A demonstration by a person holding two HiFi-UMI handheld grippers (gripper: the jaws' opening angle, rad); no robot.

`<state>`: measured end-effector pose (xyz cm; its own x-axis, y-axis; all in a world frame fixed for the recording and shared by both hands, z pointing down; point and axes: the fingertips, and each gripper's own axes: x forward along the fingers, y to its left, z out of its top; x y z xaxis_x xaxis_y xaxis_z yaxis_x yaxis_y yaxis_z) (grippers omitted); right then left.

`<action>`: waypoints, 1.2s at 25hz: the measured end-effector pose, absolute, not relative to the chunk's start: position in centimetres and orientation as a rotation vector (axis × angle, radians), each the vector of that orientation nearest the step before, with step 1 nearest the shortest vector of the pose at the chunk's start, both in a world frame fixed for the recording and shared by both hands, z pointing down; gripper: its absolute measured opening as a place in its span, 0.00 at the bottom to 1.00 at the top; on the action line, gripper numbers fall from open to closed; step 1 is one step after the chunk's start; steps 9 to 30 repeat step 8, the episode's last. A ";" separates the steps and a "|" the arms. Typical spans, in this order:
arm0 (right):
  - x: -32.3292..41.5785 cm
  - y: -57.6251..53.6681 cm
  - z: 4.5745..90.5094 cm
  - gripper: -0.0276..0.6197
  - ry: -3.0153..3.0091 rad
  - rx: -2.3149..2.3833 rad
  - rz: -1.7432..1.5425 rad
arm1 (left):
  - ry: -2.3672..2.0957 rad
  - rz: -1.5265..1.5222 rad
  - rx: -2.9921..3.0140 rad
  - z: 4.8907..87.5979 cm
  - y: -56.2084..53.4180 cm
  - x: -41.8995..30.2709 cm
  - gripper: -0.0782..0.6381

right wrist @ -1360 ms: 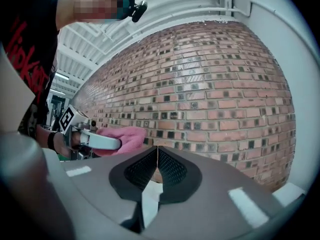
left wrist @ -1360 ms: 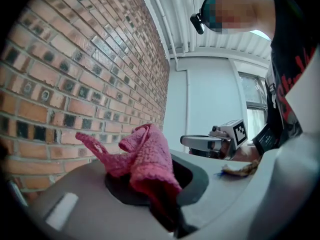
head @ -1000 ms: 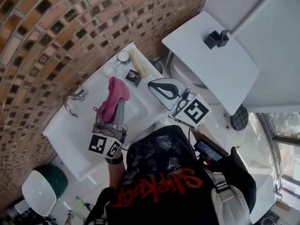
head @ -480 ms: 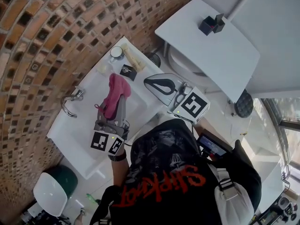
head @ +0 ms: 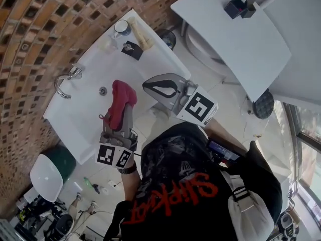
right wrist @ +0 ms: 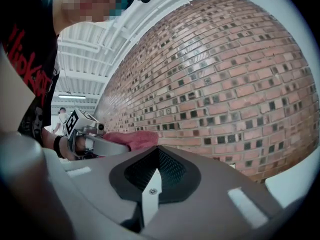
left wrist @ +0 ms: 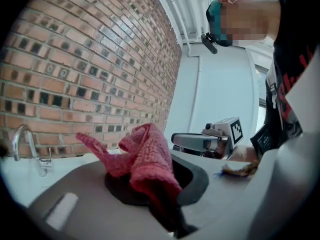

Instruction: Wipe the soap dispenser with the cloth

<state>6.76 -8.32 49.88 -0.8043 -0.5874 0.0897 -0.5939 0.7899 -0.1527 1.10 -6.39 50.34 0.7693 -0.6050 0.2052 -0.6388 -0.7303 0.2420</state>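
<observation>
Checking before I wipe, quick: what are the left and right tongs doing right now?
Left tongs: closed on the red cloth.
Right tongs: closed, empty.

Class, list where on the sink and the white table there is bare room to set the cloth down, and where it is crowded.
Free: the basin between the faucet and the cloth; most of the white table below its black boxes. Crowded: the sink's corner by the brick wall, with the mug and a dark item.

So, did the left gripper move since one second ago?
Yes. The left gripper, shut on the cloth, has drawn back from the faucet toward the sink's front edge.
</observation>
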 end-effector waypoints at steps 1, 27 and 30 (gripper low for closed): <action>6.4 -7.5 50.0 0.04 -2.941 0.954 0.261 | -0.976 0.169 2.656 50.6 -5.4 0.9 0.19; 6.0 0.3 49.1 0.04 -2.943 0.957 0.197 | -1.011 0.159 2.670 49.5 2.5 0.1 0.19; 6.0 0.3 49.1 0.04 -2.943 0.957 0.197 | -1.011 0.159 2.670 49.5 2.5 0.1 0.19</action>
